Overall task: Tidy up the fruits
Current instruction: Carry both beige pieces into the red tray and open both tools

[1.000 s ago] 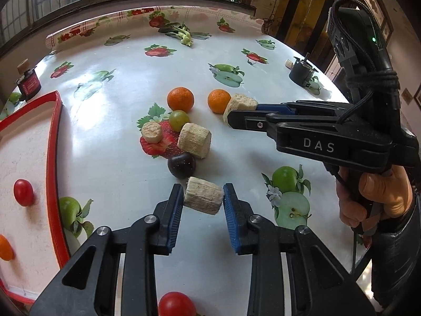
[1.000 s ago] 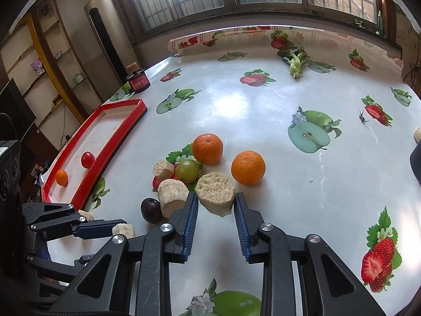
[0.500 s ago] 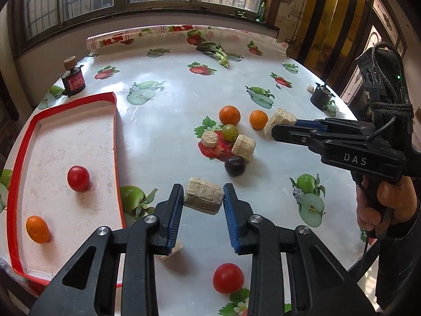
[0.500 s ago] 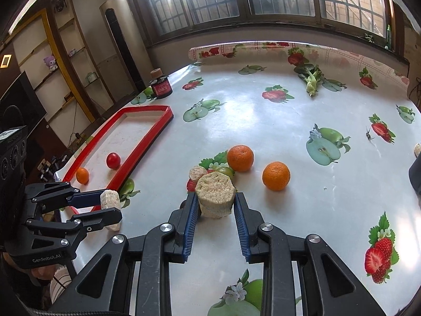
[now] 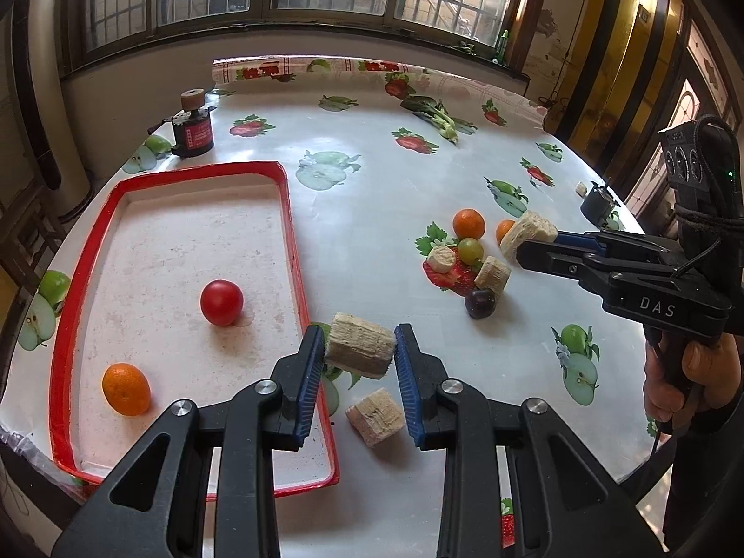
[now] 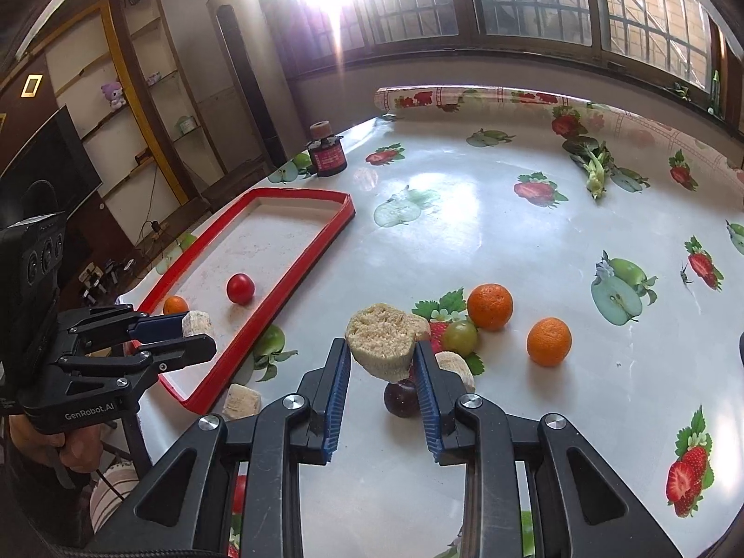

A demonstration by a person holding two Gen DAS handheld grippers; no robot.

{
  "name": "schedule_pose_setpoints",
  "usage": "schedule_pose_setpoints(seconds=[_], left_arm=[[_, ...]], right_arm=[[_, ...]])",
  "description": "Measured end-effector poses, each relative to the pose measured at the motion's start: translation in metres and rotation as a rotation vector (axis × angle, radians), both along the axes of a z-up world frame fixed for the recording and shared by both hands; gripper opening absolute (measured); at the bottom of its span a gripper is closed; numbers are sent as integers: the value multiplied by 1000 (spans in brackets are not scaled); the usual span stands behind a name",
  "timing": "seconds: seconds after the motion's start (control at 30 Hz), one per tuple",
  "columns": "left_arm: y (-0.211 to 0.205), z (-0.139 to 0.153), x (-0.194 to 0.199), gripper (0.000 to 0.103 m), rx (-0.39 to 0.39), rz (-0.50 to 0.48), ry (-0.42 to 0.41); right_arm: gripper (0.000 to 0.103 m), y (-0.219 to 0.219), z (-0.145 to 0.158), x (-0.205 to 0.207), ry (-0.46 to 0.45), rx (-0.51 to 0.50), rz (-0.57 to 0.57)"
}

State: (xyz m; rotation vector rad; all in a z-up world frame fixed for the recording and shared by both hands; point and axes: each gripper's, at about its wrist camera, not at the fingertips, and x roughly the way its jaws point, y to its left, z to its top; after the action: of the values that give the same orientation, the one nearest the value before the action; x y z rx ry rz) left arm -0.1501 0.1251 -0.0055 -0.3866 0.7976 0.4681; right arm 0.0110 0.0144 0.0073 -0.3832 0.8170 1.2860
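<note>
Left gripper point(image 5: 358, 353) clamps a beige chunk point(image 5: 359, 345) by the red tray point(image 5: 292, 228) edge; right gripper point(image 6: 382, 357) w/ jaws tight on another chunk point(image 6: 381, 341) above the plum point(image 6: 400, 398).

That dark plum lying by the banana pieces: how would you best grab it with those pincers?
Probably from above, fingers closing across the dark plum's widest middle. It is round and smooth, so a low or off-centre pinch could squirt it out. A banana chunk touches its far side; straddle left and right.

Both wrist views look down along their fingers, high over the table. They share the red tray point(image 5: 297, 251) point(image 6: 297, 274), seen from opposite sides.
</note>
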Motion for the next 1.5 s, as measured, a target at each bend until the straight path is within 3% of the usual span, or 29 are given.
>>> schedule_pose_setpoints(seconds=[1.03, 1.5], left_arm=[[88, -4, -59, 28, -7, 204, 0], [141, -28, -42, 28, -37, 216, 70]], right_arm=[[28, 96, -4, -55, 28, -8, 175], [28, 176, -30, -66, 69, -60, 218]])
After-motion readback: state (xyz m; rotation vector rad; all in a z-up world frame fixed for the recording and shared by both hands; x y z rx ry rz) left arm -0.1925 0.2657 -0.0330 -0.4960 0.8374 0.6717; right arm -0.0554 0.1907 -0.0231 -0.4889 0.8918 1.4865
